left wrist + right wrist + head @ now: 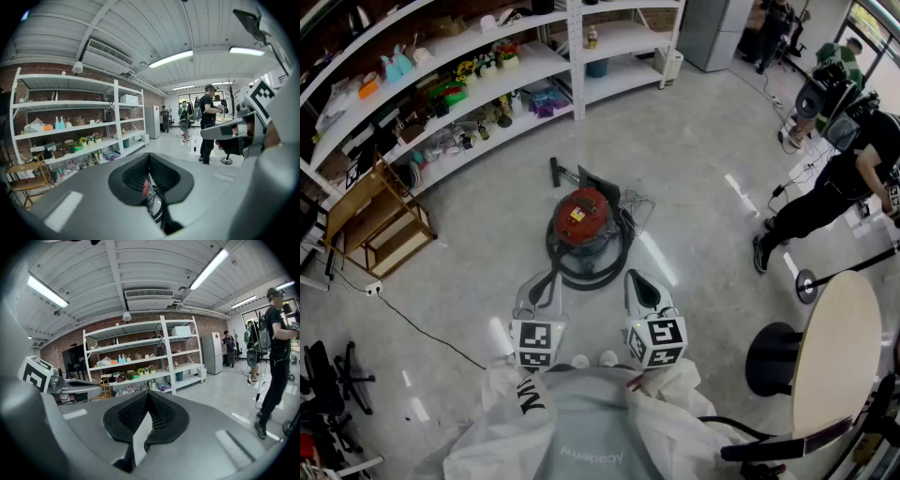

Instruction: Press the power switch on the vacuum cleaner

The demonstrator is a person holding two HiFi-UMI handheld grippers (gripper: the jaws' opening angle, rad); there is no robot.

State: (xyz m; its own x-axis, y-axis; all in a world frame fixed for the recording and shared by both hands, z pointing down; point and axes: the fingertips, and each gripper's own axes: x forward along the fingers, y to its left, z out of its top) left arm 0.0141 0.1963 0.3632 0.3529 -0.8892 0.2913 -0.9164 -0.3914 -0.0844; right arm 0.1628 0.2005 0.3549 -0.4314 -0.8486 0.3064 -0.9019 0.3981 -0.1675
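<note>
**Closed jaws, vacuum cleaner ahead on the floor**

At far left, white shelving [469, 84] holds small clutter. The left hand-held gripper [548, 281] hangs low, near the person. Its ribbed black pads [133, 178] meet at the tip with nothing between them.

Farther out, in line with the gap between the two tools, the vacuum cleaner [582, 218] stands on the glossy grey floor [703, 159]. It is a squat red drum with a hard shell, ringed by a black hose [614, 262].

The right hand-held gripper [637, 281] is likewise closed and empty.

The switch is too small to pick out; it probably sits on the red top. The drum looks heavy enough to stay put under a firm downward poke. Smooth plastic may let a tip skid, so press squarely.
</note>
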